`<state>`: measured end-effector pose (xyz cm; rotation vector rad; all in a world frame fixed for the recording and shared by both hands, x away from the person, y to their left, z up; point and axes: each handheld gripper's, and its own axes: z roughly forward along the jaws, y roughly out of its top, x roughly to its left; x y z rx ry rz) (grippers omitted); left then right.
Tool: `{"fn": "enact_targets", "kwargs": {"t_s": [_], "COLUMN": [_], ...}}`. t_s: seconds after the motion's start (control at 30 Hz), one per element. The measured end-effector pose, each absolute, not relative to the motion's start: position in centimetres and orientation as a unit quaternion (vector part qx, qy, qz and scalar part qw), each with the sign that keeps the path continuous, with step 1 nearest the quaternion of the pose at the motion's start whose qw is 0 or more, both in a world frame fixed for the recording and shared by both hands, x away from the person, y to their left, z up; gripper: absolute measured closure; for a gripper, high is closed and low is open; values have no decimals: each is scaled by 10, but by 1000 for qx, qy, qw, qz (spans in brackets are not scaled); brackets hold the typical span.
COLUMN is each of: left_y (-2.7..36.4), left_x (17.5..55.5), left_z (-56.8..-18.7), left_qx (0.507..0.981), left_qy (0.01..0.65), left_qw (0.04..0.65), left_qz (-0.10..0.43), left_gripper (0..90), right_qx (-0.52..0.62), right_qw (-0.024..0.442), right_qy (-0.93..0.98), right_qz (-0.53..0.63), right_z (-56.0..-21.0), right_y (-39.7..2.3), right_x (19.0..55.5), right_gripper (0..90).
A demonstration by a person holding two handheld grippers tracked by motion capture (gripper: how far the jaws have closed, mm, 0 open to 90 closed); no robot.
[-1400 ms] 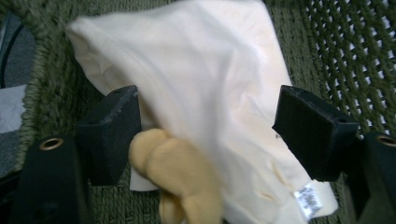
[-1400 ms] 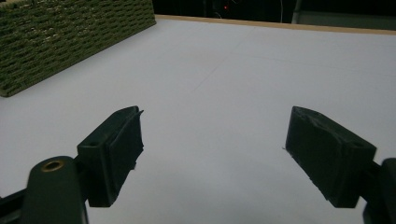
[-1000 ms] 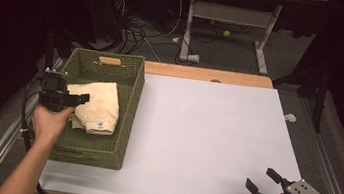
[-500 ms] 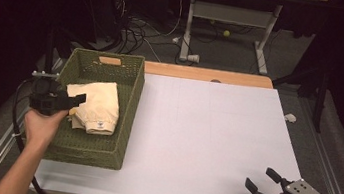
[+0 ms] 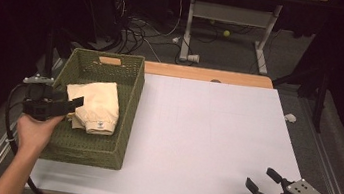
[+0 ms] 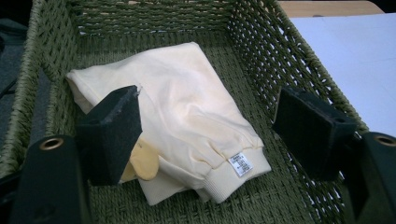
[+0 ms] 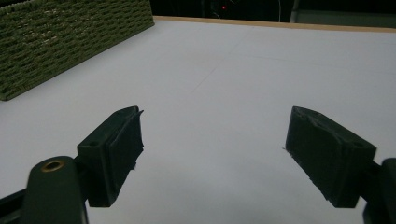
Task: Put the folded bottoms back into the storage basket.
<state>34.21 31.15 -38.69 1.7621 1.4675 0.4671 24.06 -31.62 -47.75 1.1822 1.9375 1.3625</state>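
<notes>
Between the left gripper's (image 6: 205, 135) spread fingers – a folded cream garment (image 6: 187, 116) in the green basket (image 6: 299, 65).
Nothing gripped; cloth lies beyond the tips. Right gripper (image 7: 212, 154) – fingers wide, empty – over bare white worktop (image 7: 261, 79).

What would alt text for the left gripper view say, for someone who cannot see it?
A folded cream garment lies in a green woven basket, its white label near the cuff. The left gripper points at it with both black jaws wide apart, nothing between them. White table at upper right.
</notes>
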Motion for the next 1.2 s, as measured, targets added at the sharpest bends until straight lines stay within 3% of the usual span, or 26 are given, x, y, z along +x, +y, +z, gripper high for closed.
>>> {"fn": "enact_targets", "kwargs": {"t_s": [1.2], "left_y": [316], "left_x": [298], "left_z": [-398], "left_qx": [698], "left_qy": [544], "left_qw": [420], "left_qz": [201], "left_gripper": [227], "right_qx": [437], "right_qw": [248], "right_qy": [707], "right_qz": [497], "right_z": [-477], "right_y": [-317], "right_x": [240], "right_gripper": [195]}}
